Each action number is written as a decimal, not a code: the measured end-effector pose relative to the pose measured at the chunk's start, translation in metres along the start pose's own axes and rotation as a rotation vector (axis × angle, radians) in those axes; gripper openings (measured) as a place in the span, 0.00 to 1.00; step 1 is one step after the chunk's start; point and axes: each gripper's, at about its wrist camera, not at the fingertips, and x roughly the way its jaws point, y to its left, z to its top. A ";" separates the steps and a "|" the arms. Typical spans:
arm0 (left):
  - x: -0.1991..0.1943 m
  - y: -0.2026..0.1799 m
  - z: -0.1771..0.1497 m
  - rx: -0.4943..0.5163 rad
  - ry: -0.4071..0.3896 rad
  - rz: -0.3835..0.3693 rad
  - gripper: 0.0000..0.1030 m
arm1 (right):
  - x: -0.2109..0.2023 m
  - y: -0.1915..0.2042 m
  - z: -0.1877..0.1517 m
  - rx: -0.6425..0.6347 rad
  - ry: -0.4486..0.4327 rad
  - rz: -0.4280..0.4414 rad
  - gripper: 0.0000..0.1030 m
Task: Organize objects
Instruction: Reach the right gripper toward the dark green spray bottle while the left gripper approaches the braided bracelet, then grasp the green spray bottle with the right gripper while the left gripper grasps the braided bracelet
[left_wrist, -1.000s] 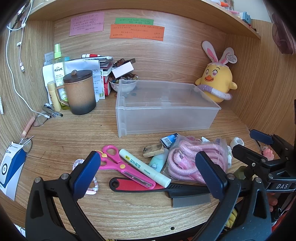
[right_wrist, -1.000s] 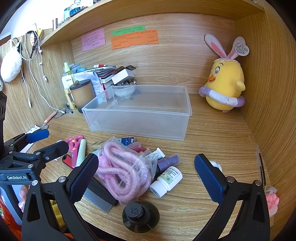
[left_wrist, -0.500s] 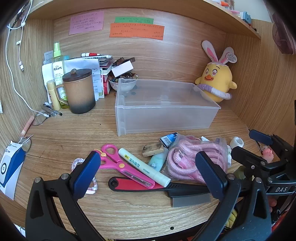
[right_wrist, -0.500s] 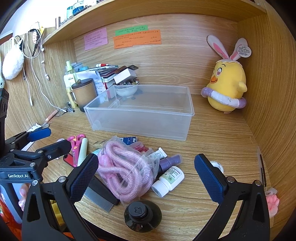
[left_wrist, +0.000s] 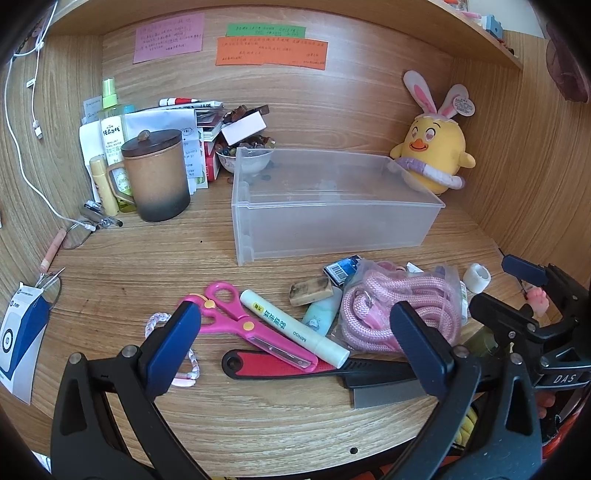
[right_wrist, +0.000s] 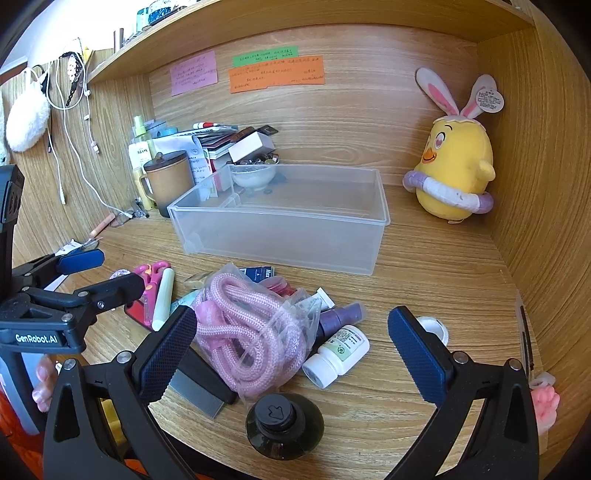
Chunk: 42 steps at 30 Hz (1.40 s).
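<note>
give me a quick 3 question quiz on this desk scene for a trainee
1. True or false: the clear plastic storage box already holds the bagged pink rope.
2. Multiple choice: what lies directly beside the pink-handled scissors, on their right in the left wrist view? A) white glue stick B) white pill bottle C) brown lidded ceramic mug
3. Short answer: are the left tool and right tool open or shut, and is either holding anything?

Key
1. False; the rope lies on the wooden desk in front of the box.
2. A
3. Both open, holding nothing.
</note>
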 end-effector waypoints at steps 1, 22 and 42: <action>-0.001 0.002 0.000 0.000 -0.001 0.001 1.00 | 0.000 -0.002 0.000 0.004 0.000 0.000 1.00; 0.005 0.053 -0.039 -0.024 0.141 0.141 0.87 | -0.020 -0.004 -0.036 -0.056 0.068 -0.030 0.90; 0.029 0.085 -0.047 -0.096 0.156 0.236 0.35 | 0.003 -0.015 -0.054 0.015 0.181 0.044 0.38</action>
